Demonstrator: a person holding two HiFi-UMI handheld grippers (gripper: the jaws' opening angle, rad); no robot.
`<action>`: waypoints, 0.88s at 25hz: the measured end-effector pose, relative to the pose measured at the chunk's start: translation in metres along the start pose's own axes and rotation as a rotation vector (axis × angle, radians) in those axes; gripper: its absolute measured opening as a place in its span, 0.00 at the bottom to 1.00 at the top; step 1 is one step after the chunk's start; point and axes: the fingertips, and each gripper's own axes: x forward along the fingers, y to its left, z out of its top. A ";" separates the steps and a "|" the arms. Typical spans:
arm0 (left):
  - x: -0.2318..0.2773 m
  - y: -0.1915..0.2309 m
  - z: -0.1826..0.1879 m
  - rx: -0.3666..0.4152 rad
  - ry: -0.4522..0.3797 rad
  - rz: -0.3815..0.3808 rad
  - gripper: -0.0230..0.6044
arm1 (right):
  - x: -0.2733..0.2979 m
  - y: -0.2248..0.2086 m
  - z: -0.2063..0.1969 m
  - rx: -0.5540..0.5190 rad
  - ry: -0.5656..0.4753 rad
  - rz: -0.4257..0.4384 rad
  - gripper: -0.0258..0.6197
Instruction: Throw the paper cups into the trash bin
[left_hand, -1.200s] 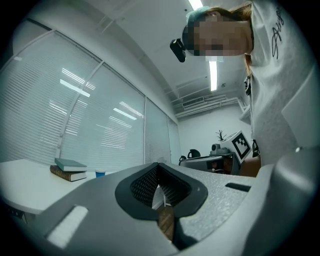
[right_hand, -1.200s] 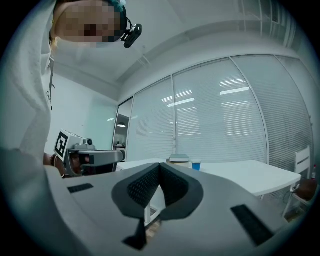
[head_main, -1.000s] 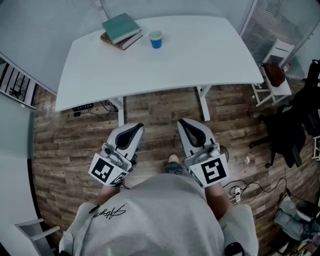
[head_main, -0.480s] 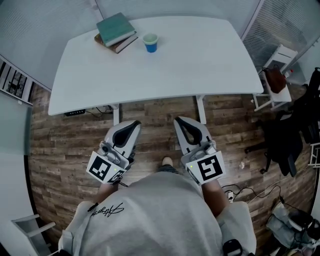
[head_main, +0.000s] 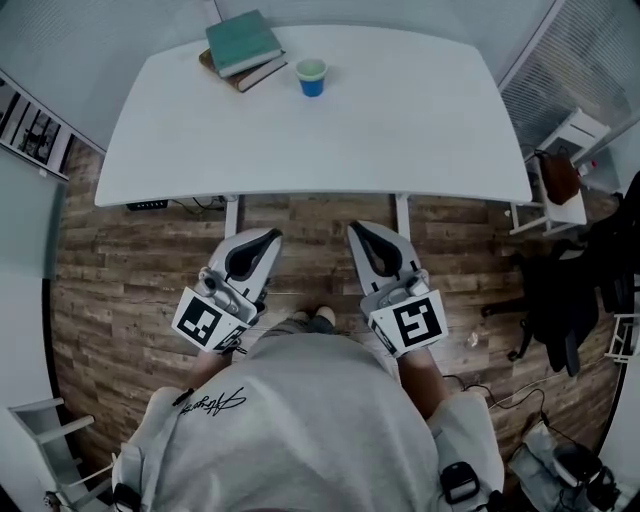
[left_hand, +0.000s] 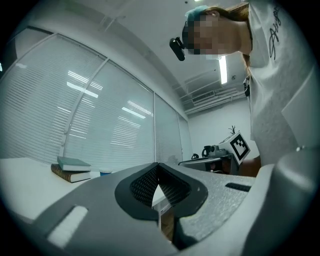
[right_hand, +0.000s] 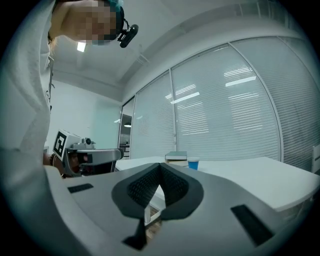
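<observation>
A blue paper cup stands upright at the far side of the white table, just right of two stacked books. My left gripper and right gripper are held side by side over the wooden floor, just short of the table's near edge, both pointing at the table. Each is shut with nothing between its jaws. In the right gripper view the cup shows far ahead, beside the books. The left gripper view shows only a sliver of the cup. No trash bin is in any view.
A small white stand with a brown bag is right of the table. A black office chair and floor cables lie further right. Table legs stand just ahead of the grippers. Blinds cover the windows behind the table.
Both grippers, still shut and empty, have moved forward together toward the table's near edge. The cup and books have not moved.
</observation>
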 end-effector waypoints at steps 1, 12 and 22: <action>-0.001 0.001 -0.001 -0.003 0.000 0.004 0.04 | 0.001 0.001 0.000 0.008 0.000 0.004 0.04; -0.004 0.012 -0.001 -0.007 -0.003 0.038 0.04 | 0.012 0.007 -0.001 0.011 0.002 0.044 0.04; -0.009 0.016 0.000 -0.002 0.018 0.067 0.04 | 0.014 0.006 -0.002 -0.010 0.033 0.054 0.04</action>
